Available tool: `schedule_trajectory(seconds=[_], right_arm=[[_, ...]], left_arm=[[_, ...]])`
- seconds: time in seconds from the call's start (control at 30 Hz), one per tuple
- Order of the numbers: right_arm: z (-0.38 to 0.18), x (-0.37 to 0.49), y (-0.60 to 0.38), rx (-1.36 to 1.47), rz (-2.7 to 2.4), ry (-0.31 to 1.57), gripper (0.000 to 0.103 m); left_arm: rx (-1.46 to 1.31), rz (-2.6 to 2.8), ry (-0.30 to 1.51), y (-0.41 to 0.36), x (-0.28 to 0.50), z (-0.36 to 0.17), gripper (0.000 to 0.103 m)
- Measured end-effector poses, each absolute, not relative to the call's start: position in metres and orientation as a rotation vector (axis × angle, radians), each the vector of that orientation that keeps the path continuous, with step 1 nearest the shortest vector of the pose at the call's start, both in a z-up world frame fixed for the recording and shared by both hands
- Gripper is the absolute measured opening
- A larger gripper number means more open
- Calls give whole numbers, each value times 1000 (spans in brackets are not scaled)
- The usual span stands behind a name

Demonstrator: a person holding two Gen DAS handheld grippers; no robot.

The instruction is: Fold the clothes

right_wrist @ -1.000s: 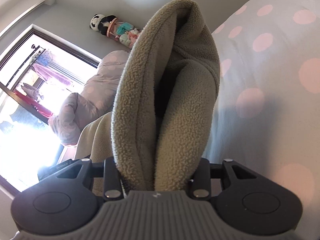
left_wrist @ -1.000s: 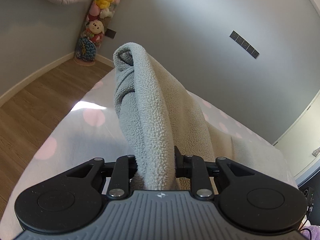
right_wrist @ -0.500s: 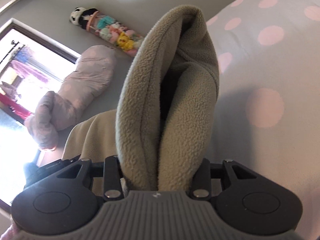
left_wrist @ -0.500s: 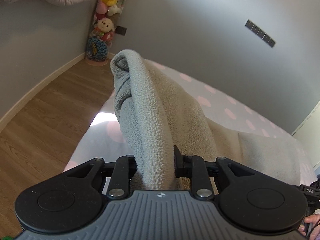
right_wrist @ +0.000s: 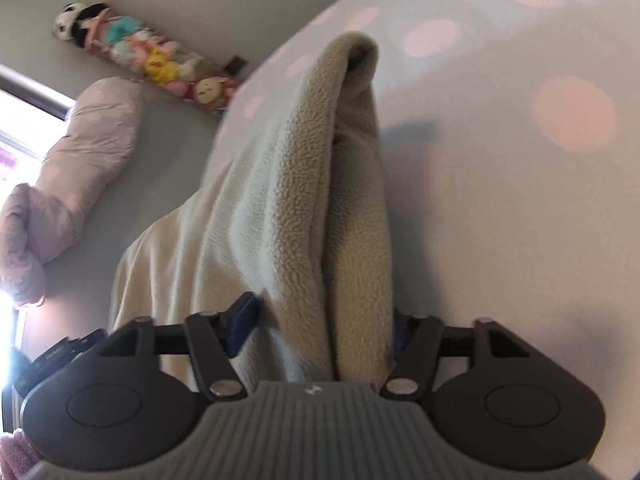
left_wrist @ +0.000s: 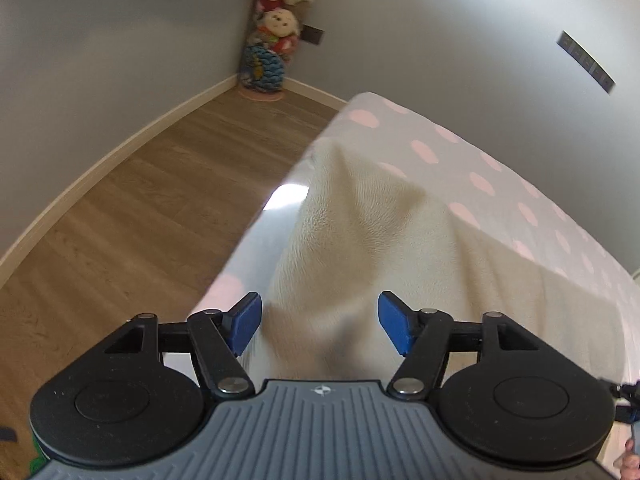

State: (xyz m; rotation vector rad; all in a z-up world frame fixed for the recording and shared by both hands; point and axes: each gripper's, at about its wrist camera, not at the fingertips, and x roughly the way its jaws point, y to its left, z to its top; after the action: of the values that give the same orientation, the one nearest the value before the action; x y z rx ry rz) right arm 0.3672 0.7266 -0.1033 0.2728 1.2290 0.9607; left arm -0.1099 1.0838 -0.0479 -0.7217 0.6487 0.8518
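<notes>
A cream fleece garment [left_wrist: 372, 236] lies spread on the polka-dot bed [left_wrist: 500, 168]. My left gripper [left_wrist: 320, 322] is open just above the garment's near edge, blue pads [left_wrist: 244, 320] wide apart, holding nothing. In the right wrist view a bunched fold of the same fleece [right_wrist: 344, 184] stands up between the fingers of my right gripper [right_wrist: 320, 328]. Its jaws stand wide apart and the fold sags to the right, loosely between them. The right pad is hidden behind the cloth.
The wooden floor [left_wrist: 140, 208] runs along the bed's left edge. A column of plush toys [left_wrist: 276, 28] stands in the room corner. A pink padded quilt [right_wrist: 76, 168] hangs by the bright window. The grey wall is behind the bed.
Both grippers were shut on raised folds of fleece. The left has opened and its fold has dropped flat onto the bed. The right jaws have opened and its fold is slumping.
</notes>
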Motion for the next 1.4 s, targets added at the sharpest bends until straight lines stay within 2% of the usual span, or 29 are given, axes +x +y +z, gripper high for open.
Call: schedule_trajectory(seconds=[0.17,0.27,0.3,0.33,0.5,0.57,0.7,0.77,0.8,1.0,1.1,1.17,1.23,1.27,1.4], right_arm=[[-100,350,657,28,851,1100,83],[-104,320,632,-246,756,921,81],[-104,311,627,-305,743,870,73],[-98,302,626,-321,739,808,55],[-33,253,679,-326,924,500,65],[-22,230,711,-378,1033,456,71],[-38,218,750,-469,1003,524,75],[-56,223,756,-499,967,593,66],[-66,225,758,-519,952,624,58],[-120,240,754,-555,931,810,62],[-118,250,743,-484,977,823,64],[-103,264,725,-354,1012,846,68],[-90,282,709,-218,1023,866,90],[-86,293,702,-153,1010,874,97],[-98,353,702,75,982,1055,99]], left_arm=[[-699,910,614,1041,-150,-40,63],[-586,968,599,989,-158,-43,62],[-546,989,597,971,-160,-46,61],[-520,1000,593,955,-161,-49,61],[-569,1038,587,906,-173,-67,61],[-610,1052,586,891,-179,-75,61],[-692,1079,583,861,-190,-90,61],[-732,1093,581,846,-196,-98,61],[-733,1094,579,846,-197,-97,61],[-699,1088,568,862,-195,-85,61],[-679,1081,560,868,-191,-78,61],[-662,1069,552,872,-184,-70,61],[-651,1058,550,869,-180,-65,61],[-650,1052,552,867,-179,-63,61],[-651,1039,585,853,-177,-60,61]])
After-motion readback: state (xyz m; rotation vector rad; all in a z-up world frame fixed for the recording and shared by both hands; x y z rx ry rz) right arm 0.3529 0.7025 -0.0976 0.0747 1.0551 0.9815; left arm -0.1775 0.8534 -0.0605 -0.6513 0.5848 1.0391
